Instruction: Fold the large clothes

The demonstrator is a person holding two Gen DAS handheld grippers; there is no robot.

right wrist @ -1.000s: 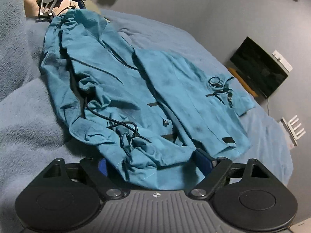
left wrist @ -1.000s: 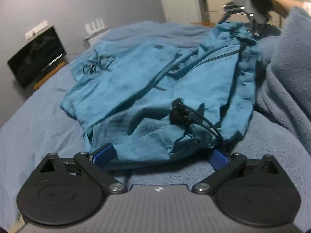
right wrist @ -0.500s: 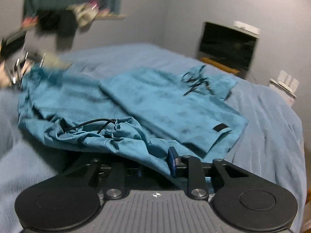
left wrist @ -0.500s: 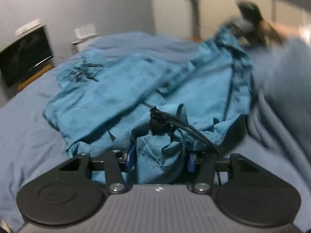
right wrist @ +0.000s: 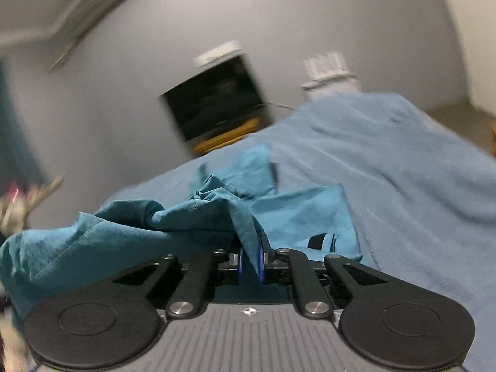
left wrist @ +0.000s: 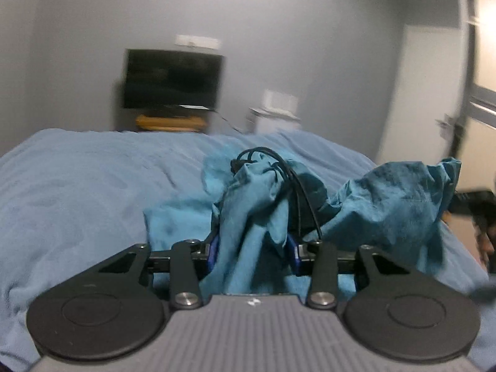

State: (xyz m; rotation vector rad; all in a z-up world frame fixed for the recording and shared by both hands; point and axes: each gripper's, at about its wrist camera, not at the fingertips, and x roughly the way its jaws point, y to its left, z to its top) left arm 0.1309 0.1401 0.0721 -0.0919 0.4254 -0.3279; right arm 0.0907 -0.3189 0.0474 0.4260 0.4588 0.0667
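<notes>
Left gripper [left wrist: 252, 255]: jaws closing on a bunched hem of the teal garment [left wrist: 393, 198], its black drawcord [left wrist: 297, 186] just above them. Right gripper [right wrist: 250, 262]: jaws clamped on another hem fold, garment stretched between, lifted for folding.

left wrist: low over bed [left wrist: 77, 186], facing TV [left wrist: 172, 77] | right wrist: same, tilted

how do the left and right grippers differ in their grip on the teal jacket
The left gripper has its jaws wider apart, closing on a thick bunch of teal jacket with a black drawcord. The right gripper is shut on a thin fold, no cord visible. Both lift fabric off the blue blanket.
</notes>
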